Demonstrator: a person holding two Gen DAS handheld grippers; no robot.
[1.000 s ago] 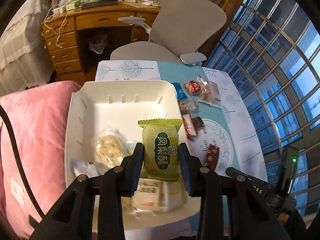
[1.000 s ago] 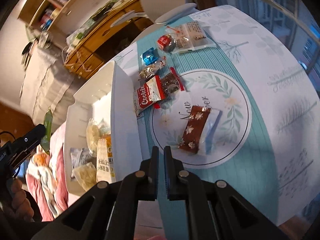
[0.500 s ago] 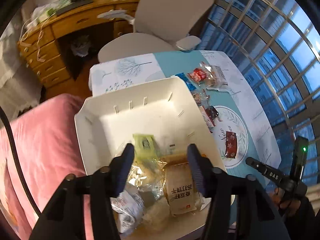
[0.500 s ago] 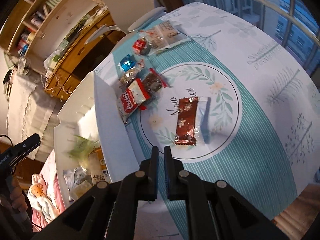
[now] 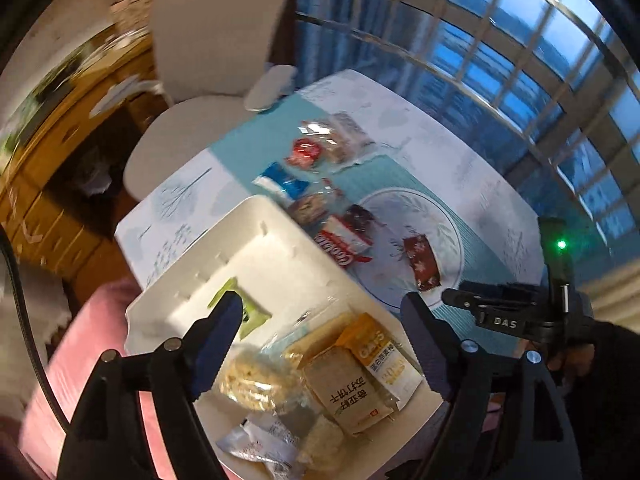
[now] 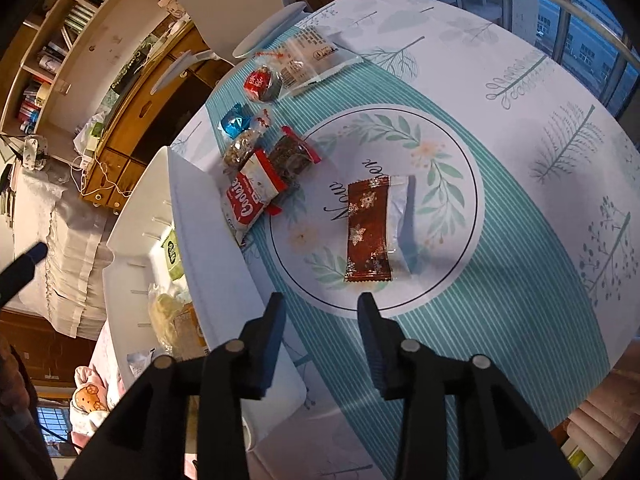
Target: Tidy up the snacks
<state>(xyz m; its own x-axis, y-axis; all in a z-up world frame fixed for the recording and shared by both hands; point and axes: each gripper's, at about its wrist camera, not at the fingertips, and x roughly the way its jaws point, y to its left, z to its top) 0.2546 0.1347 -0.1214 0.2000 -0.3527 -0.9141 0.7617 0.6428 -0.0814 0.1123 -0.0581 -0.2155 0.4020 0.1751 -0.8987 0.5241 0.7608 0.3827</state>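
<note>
Right wrist view: right gripper (image 6: 320, 300) spread, jaws just opening, nothing between; brown packet (image 6: 368, 232) on tabletop (image 6: 520, 184) at 12 o'clock, just beyond tips. Left gripper (image 5: 320, 320) spread, jaws just opening, empty, above bin (image 5: 280, 256); green packet (image 5: 240, 308) lies inside. Advice: lower tips astride packet's narrow width, pinch mid-length, lift clear of bin wall at 9 o'clock.

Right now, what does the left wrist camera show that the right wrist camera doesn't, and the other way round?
Only the left wrist view shows the beige cracker packet lying in the white bin, plus the right tongs from outside. Only the right wrist view shows the bookshelf. Both share the brown star-print wrapper, the red cookie packet, the blue candy and the green packet.
</note>
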